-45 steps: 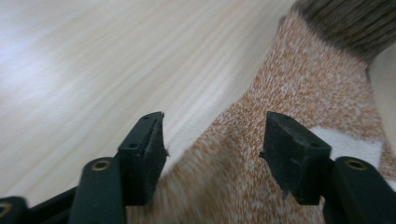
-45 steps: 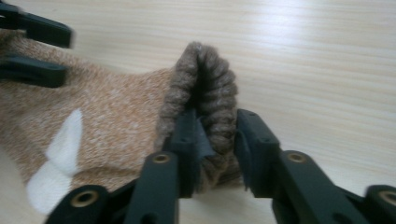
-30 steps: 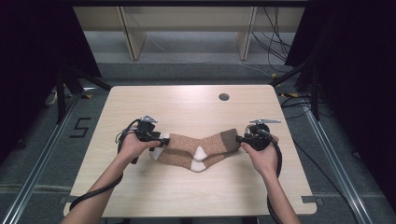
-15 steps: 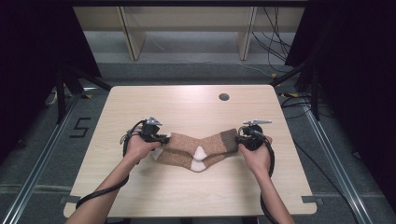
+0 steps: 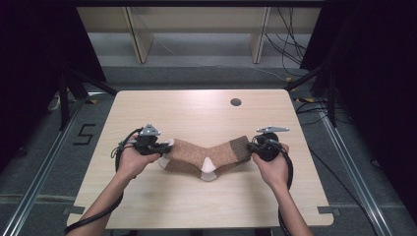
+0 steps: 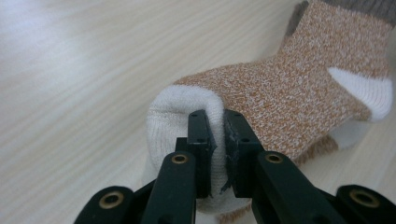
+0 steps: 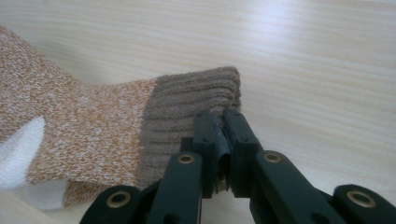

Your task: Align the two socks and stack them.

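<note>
A brown speckled sock [image 5: 204, 156] with white toe and heel and a dark ribbed cuff hangs stretched between the two grippers over the wooden table [image 5: 196, 113]. A second sock seems to lie under it. My left gripper [image 5: 164, 146] has just closed, and it is shut on the white toe [image 6: 187, 112]. My right gripper [image 5: 252, 146] is shut on the brown cuff [image 7: 196, 93], whose edge is pinched between its pads. The sock [image 6: 299, 88] bends at the white heel [image 5: 209, 166] in the middle.
A small dark round hole [image 5: 236, 102] sits near the table's far right edge. Wooden shelf legs [image 5: 137, 34] stand behind the table. Cables trail from both grippers off the near edge.
Both hands have shifted a little, the left one up and away from the near edge, lifting the sock's toe end. Both grippers have closed on the sock's ends.
</note>
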### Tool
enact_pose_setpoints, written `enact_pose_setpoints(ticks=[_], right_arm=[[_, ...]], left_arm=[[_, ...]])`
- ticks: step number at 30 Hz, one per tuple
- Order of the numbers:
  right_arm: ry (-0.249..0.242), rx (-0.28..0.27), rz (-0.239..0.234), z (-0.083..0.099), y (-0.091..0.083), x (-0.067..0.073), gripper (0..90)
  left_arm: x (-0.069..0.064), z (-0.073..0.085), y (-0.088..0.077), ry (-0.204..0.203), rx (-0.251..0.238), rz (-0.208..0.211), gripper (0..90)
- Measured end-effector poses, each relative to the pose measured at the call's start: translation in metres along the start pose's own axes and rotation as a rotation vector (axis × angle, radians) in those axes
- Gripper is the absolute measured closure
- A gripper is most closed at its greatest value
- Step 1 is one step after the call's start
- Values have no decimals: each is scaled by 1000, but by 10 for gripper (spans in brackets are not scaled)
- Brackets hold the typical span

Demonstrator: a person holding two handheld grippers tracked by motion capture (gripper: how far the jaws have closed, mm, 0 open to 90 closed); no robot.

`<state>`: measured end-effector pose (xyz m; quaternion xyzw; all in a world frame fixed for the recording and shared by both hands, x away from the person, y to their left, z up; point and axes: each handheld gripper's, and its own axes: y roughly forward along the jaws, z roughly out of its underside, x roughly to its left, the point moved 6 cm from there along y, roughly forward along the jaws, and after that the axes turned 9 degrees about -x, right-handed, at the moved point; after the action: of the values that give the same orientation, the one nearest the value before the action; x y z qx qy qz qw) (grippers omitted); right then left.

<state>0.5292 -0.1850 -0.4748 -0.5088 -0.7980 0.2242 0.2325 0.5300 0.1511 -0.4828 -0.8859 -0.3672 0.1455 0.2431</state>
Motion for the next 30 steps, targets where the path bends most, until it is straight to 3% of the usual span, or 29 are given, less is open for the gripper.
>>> enact_pose_setpoints(ticks=[2,5,7,8,9,12,15,16,17,18,22,29,30], right_arm=[[-2,17,-20,5,3,0,847],[-14,45,-8,11,9,-2,846],[-28,80,2,22,21,-2,831],[-26,92,0,24,22,-1,818],[-26,92,0,24,22,-1,818],[-32,60,24,15,19,-1,744],[-50,26,51,6,14,-1,751],[-70,14,47,1,13,3,789],[-53,25,50,1,14,7,797],[-90,29,46,1,18,7,809],[-124,84,67,13,37,6,825],[-122,46,78,1,31,4,825],[-96,46,77,-1,30,0,751]], left_arm=[[0,10,3,-6,17,10,814],[4,21,9,-13,34,-3,802],[6,28,14,-23,49,8,770],[7,30,16,-52,42,22,743],[7,30,16,-52,42,22,712],[10,17,7,-46,-24,-11,645],[7,14,3,-32,-27,-23,780],[3,18,4,-6,31,0,818],[3,21,6,7,47,-5,823],[2,24,10,10,57,-14,818],[3,32,18,9,82,-28,807],[5,37,20,-10,84,-23,804],[5,38,20,-13,77,-23,805]])
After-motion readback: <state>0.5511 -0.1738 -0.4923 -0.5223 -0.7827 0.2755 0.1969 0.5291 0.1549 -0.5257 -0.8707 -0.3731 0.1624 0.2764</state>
